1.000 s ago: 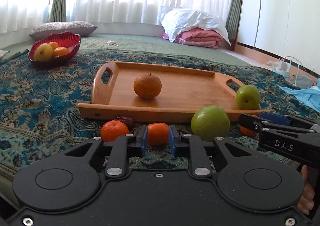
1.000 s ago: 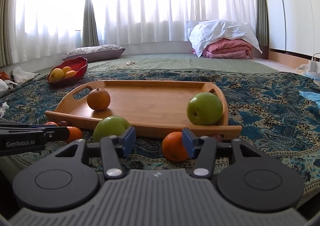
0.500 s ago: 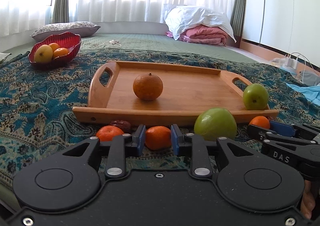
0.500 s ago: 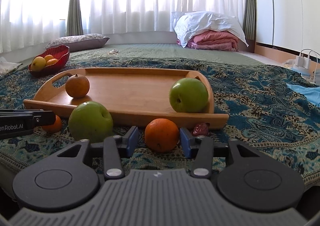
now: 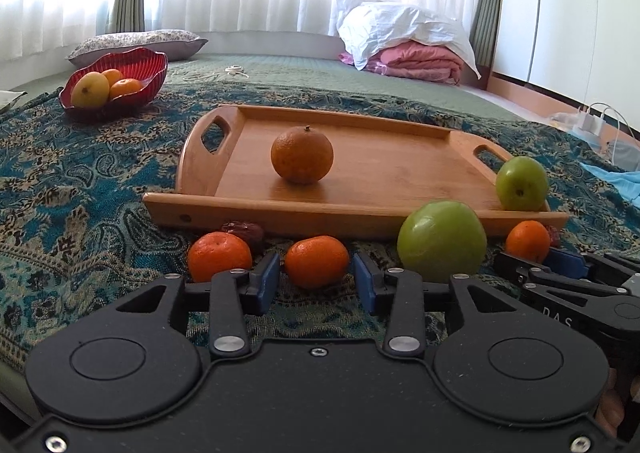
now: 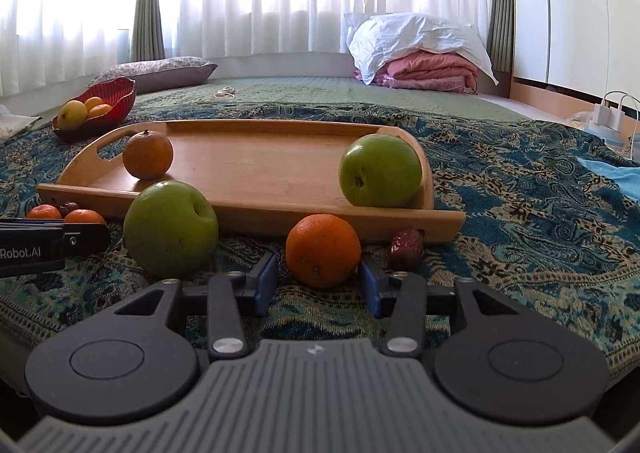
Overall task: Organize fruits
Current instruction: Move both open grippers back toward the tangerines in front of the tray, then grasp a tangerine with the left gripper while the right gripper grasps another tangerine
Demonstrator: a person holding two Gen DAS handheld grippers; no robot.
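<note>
A wooden tray (image 5: 384, 169) (image 6: 256, 169) lies on the patterned cloth and holds a dull orange (image 5: 302, 155) (image 6: 147, 155) and a green apple (image 5: 521, 183) (image 6: 380, 170). In front of it lie a mandarin (image 5: 317, 261), a second mandarin (image 5: 219, 256), a big green apple (image 5: 441, 241) (image 6: 170, 228), an orange (image 6: 323, 250) (image 5: 527, 240) and dates (image 5: 245, 231) (image 6: 406, 244). My left gripper (image 5: 316, 284) is open, its pads either side of the middle mandarin. My right gripper (image 6: 319, 284) is open around the orange.
A red bowl (image 5: 140, 67) (image 6: 116, 95) with yellow and orange fruit stands at the back left. Pillows and folded pink bedding (image 5: 416, 57) lie by the curtained window. A charger with cables (image 6: 608, 115) and a blue cloth (image 5: 616, 181) are at the right.
Both grippers have moved forward and lower toward the fruit in front of the tray. The left jaws have opened wider around the mandarin; the right jaws now flank the orange.
</note>
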